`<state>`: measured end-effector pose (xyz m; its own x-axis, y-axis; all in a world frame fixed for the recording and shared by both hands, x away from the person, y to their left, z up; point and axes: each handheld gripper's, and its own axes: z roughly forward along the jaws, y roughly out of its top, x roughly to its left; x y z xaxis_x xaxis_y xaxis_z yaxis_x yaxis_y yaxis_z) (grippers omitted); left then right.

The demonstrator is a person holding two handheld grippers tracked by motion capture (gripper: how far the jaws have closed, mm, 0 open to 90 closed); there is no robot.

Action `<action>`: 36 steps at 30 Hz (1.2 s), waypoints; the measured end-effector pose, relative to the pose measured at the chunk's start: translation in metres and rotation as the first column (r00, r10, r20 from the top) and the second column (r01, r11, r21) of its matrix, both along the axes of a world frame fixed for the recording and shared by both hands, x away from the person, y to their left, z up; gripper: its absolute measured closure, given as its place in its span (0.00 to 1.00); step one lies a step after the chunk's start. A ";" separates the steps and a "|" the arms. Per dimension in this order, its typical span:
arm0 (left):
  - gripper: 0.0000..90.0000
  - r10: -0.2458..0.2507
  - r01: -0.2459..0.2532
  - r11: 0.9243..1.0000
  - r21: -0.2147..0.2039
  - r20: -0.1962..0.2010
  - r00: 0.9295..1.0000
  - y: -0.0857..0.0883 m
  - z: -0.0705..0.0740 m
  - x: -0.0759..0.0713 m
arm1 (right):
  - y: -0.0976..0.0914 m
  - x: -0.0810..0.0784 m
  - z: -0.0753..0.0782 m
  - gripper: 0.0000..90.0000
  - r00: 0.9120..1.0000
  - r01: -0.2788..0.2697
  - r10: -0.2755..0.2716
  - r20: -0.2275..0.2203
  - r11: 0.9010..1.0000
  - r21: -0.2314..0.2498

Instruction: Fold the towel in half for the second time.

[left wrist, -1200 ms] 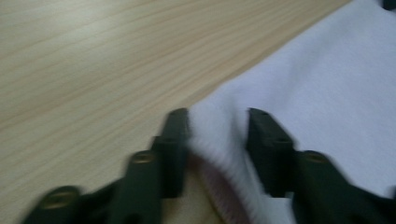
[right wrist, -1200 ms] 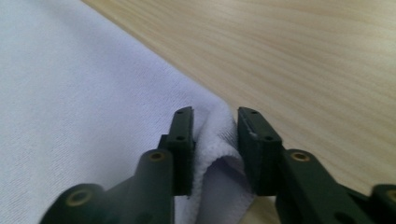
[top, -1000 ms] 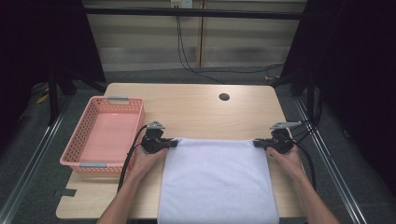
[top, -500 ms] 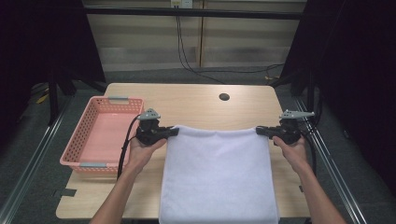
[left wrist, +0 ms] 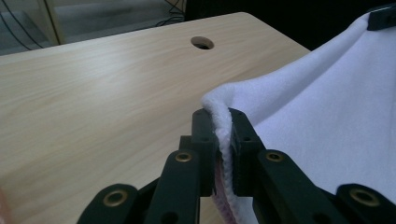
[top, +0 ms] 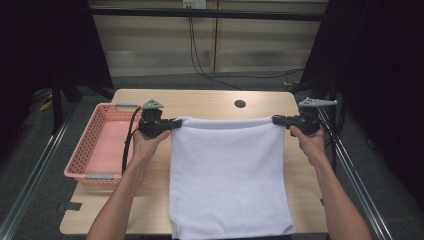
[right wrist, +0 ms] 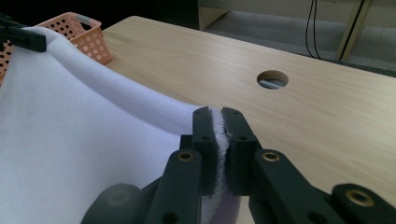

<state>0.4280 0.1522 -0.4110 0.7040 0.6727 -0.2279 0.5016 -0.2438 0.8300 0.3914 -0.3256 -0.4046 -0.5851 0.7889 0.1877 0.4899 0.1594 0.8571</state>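
Observation:
A white towel hangs stretched between both grippers above the wooden table, its lower part draped to the table's near edge. My left gripper is shut on the towel's far left corner. My right gripper is shut on the far right corner. The top edge runs taut and level between the two. In the left gripper view the towel spreads to the right; in the right gripper view the towel spreads to the left.
A pink plastic basket stands on the table's left side, seen also at the rear left as the basket. A round cable hole lies near the far edge. Metal rails flank the table on both sides.
Both grippers have risen and moved away from the person, lifting the towel's far edge off the table. The towel now hangs taut instead of lying flat.

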 end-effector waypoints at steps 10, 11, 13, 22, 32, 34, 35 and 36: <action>0.93 0.051 -0.051 0.998 -0.039 -0.001 0.999 -0.002 0.003 0.024 | 0.005 0.037 0.008 0.95 0.998 0.057 -0.058 -0.023 0.998 -0.023; 0.93 0.051 -0.051 0.998 -0.039 -0.001 0.999 -0.002 0.003 0.024 | 0.006 0.039 0.011 0.95 0.998 0.057 -0.058 -0.020 0.998 -0.032; 0.93 0.057 -0.057 0.997 -0.059 0.007 0.998 -0.002 0.008 0.025 | 0.006 0.042 0.018 0.95 0.998 0.060 -0.060 -0.011 0.998 -0.024; 0.93 0.013 -0.010 0.998 -0.069 0.030 0.999 0.001 0.007 0.004 | 0.002 0.024 0.019 0.95 0.999 0.033 -0.033 0.003 0.999 0.001; 0.92 -0.027 0.032 0.997 -0.071 0.077 0.997 0.005 0.020 -0.030 | -0.005 -0.008 0.023 0.95 0.999 -0.017 0.017 0.028 1.000 0.017; 0.92 -0.040 0.047 0.996 -0.080 0.084 0.996 0.004 0.024 -0.041 | -0.006 -0.017 0.024 0.95 0.999 -0.030 0.029 0.033 0.999 0.029; 0.92 -0.055 0.062 0.995 -0.078 0.092 0.994 0.003 0.025 -0.046 | -0.006 -0.019 0.024 0.95 0.999 -0.034 0.033 0.033 0.999 0.025; 0.92 -0.063 0.069 0.995 -0.067 0.096 0.993 0.002 0.026 -0.050 | -0.006 -0.022 0.023 0.95 0.999 -0.035 0.034 0.036 0.999 0.027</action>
<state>0.3776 0.1541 -0.3850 0.7667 0.6089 -0.2038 0.4058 -0.2136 0.8887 0.3692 -0.3321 -0.3811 -0.6188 0.7627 0.1879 0.4535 0.1516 0.8783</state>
